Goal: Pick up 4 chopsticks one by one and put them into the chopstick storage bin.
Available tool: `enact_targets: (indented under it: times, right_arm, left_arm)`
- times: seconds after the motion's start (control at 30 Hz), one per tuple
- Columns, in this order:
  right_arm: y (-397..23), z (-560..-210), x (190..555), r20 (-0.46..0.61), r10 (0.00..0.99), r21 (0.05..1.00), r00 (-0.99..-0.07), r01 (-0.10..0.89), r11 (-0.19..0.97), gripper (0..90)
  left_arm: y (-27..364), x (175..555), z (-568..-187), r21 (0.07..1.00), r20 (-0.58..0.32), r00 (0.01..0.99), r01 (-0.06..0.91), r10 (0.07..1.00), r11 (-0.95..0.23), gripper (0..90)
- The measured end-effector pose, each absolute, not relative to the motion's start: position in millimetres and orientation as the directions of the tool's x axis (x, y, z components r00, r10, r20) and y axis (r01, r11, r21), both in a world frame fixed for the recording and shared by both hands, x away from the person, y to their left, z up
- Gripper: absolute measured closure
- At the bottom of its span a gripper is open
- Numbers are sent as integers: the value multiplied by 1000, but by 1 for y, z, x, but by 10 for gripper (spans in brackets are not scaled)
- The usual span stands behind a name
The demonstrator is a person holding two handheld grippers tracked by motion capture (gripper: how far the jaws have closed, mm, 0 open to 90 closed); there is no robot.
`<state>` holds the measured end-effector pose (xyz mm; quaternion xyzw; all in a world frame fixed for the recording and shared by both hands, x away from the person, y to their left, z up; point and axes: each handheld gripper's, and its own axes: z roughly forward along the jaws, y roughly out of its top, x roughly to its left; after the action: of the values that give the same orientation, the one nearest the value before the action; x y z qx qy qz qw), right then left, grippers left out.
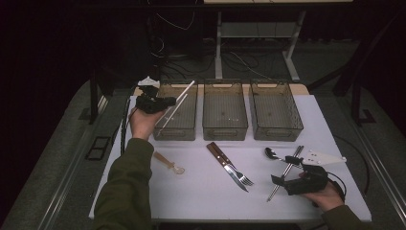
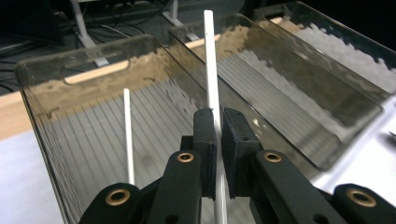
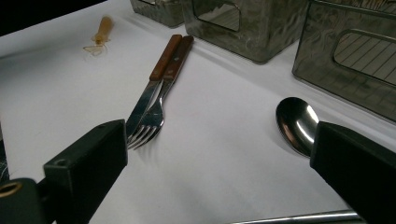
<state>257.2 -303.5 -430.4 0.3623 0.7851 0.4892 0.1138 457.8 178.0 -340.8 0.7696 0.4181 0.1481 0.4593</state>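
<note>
My left gripper (image 1: 171, 101) is raised at the near left corner of the left bin (image 1: 189, 128). In the left gripper view this gripper (image 2: 217, 122) is shut on a white chopstick (image 2: 210, 60) that points out over the bin. A second white chopstick (image 2: 127, 135) lies slanted inside that same bin (image 2: 42, 107). In the high view the two white chopsticks (image 1: 184, 92) cross the bin's left half. My right gripper (image 1: 286, 170) rests low at the table's front right and is open, nothing between its jaws. It (image 3: 219, 140) faces a steel spoon (image 3: 296, 122) and a wooden-handled knife and fork (image 3: 159, 79).
Three smoky clear bins stand in a row at the back, with the middle bin (image 1: 225, 129) and right bin (image 1: 280, 133) holding nothing I can make out. A pair of metal chopsticks (image 1: 282, 176) lies by my right gripper. An amber plastic spoon (image 1: 168, 163) sits front left.
</note>
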Motion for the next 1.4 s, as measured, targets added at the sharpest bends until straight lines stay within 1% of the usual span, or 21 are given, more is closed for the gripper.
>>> enact_targets:
  times: [0.17, 0.23, 0.4, 0.43, 0.5, 0.53, 0.6, 0.93, 1.2, 1.23, 1.3, 1.33, 1.4]
  right_arm:
    - [-303, -429, 256, 177, 675, 855, -716, 452, 255, 40]
    - [-303, -429, 256, 177, 673, 855, -718, 451, 256, 41]
    - [-304, -429, 256, 179, 668, 860, -722, 445, 251, 40]
    - [-304, -428, 256, 180, 667, 860, -723, 445, 249, 40]
    - [-304, -428, 256, 183, 667, 861, -723, 445, 247, 40]
    - [-304, -428, 256, 182, 666, 861, -723, 445, 247, 41]
    - [-304, -428, 256, 183, 666, 861, -723, 445, 246, 40]
    - [-304, -428, 256, 184, 672, 861, -718, 447, 242, 40]
    - [-304, -428, 255, 183, 672, 862, -718, 446, 242, 40]
    - [-304, -428, 256, 182, 671, 863, -719, 444, 242, 40]
    - [-305, -428, 255, 181, 672, 863, -718, 444, 241, 41]
    - [-305, -428, 255, 183, 672, 864, -717, 444, 239, 40]
    - [-305, -428, 255, 183, 672, 864, -717, 444, 238, 40]
  left_arm:
    - [178, 479, -339, 834, -139, 572, 507, 808, -216, 840]
    - [179, 489, -343, 832, -165, 541, 525, 825, -178, 840]
    - [178, 506, -355, 808, -166, 493, 564, 854, -169, 840]
    - [179, 510, -358, 805, -180, 478, 575, 860, -150, 840]
    - [177, 513, -361, 807, -201, 458, 579, 866, -119, 840]
    - [177, 515, -362, 806, -194, 457, 579, 868, -125, 840]
    - [174, 517, -367, 802, -210, 442, 588, 872, -105, 839]
    - [159, 523, -383, 768, -160, 434, 619, 887, -165, 839]
    - [154, 524, -388, 768, -137, 440, 613, 887, -185, 829]
    - [153, 524, -388, 772, -137, 441, 608, 887, -184, 816]
    - [153, 524, -387, 773, -116, 438, 603, 891, -196, 697]
    - [153, 524, -387, 775, -113, 438, 601, 892, -197, 692]
    - [154, 523, -386, 772, -117, 439, 605, 891, -197, 653]
